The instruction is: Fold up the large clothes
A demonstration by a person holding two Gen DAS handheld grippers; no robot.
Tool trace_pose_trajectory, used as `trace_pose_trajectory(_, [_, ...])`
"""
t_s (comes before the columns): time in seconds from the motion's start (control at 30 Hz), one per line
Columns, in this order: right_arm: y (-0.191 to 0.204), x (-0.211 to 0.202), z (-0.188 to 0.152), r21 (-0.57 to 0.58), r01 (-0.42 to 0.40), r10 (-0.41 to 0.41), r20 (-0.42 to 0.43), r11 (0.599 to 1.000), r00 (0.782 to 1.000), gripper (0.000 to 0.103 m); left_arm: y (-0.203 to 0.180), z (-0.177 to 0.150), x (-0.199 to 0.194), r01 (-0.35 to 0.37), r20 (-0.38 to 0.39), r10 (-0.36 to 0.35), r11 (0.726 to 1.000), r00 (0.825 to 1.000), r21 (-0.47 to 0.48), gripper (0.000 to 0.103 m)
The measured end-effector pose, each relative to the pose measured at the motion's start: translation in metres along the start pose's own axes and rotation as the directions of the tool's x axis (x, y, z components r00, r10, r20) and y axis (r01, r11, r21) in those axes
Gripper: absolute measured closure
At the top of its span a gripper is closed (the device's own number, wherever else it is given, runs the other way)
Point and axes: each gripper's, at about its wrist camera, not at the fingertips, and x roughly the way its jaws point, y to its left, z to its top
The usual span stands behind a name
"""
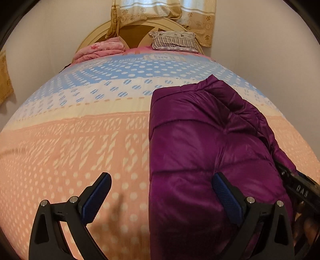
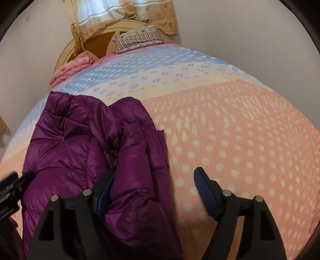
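Observation:
A shiny purple quilted jacket (image 1: 200, 130) lies folded lengthwise on the bed, at the right of the left wrist view and as the same jacket (image 2: 80, 144) at the left of the right wrist view. My left gripper (image 1: 162, 180) is open above the jacket's left edge, one blue pad over the bedspread and the other over the fabric. My right gripper (image 2: 156, 174) is open too. Its left finger (image 2: 106, 192) lies against a puffy fold and its right finger (image 2: 206, 194) is over the bare bedspread. Each gripper's body shows at the other view's edge.
The bedspread (image 1: 80, 140) is peach with white dots near me, and blue and white further back. At the head of the bed are a striped pillow (image 1: 174, 40), a bunched pink blanket (image 1: 100, 50), a round cream headboard (image 2: 66, 52) and a beige curtain (image 1: 160, 12). Walls flank both sides.

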Motion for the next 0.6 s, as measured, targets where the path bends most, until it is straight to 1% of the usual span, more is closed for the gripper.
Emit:
trace_pose_trajectory(0.07, [-0.003,-0.004,0.003,0.018,-0.020,0.020,0.011,1.000,1.000,0.025,0.002,-0.003,-0.004,-0.011,0.011,0.011,1.000,1.000,0.003,0.002])
trace_pose_trajectory(0.1, [-0.004,-0.009,0.004,0.028,-0.031,0.031,0.031,0.999,0.999,0.025,0.003,-0.005,-0.005,-0.014,0.019,0.014,1.000,1.000,0.004,0.002])
trace_pose_trajectory(0.13, [-0.003,-0.011,0.004,0.024,-0.034,0.033,0.043,0.999,0.999,0.025,0.002,-0.006,-0.004,-0.012,0.022,0.012,1.000,1.000,0.010,0.002])
trace_pose_trajectory(0.17, [0.000,-0.010,0.004,0.005,-0.023,0.023,0.036,1.000,0.999,0.025,0.002,-0.007,-0.001,-0.008,0.018,0.008,1.000,1.000,0.013,0.002])
trace_pose_trajectory(0.2, [0.004,-0.005,0.003,-0.017,-0.020,0.020,0.016,1.000,1.000,0.025,0.001,-0.009,0.003,0.004,0.010,-0.004,1.000,1.000,0.008,0.002])
trace_pose_trajectory(0.27, [0.004,0.001,-0.001,-0.010,-0.036,0.036,0.002,0.999,0.999,0.025,0.003,-0.012,0.009,0.043,-0.008,-0.043,0.999,0.999,-0.012,0.002])
trace_pose_trajectory(0.33, [-0.002,0.009,-0.002,0.009,-0.057,0.057,-0.020,0.998,0.998,0.025,0.007,-0.011,0.017,0.101,-0.024,-0.103,0.994,0.994,-0.044,0.002])
trace_pose_trajectory(0.4, [-0.002,0.014,-0.002,0.003,-0.067,0.067,-0.020,0.998,0.998,0.026,0.008,-0.012,0.022,0.134,-0.038,-0.137,0.989,0.990,-0.066,0.002])
trace_pose_trajectory(0.5, [0.005,0.018,-0.002,-0.033,-0.071,0.070,-0.030,0.997,0.997,0.032,0.003,-0.012,0.025,0.154,-0.038,-0.156,0.987,0.987,-0.053,0.002])
trace_pose_trajectory(0.6, [0.007,0.018,-0.003,-0.038,-0.090,0.088,-0.039,0.995,0.995,0.037,-0.002,-0.009,0.026,0.159,-0.039,-0.161,0.987,0.986,-0.038,0.003])
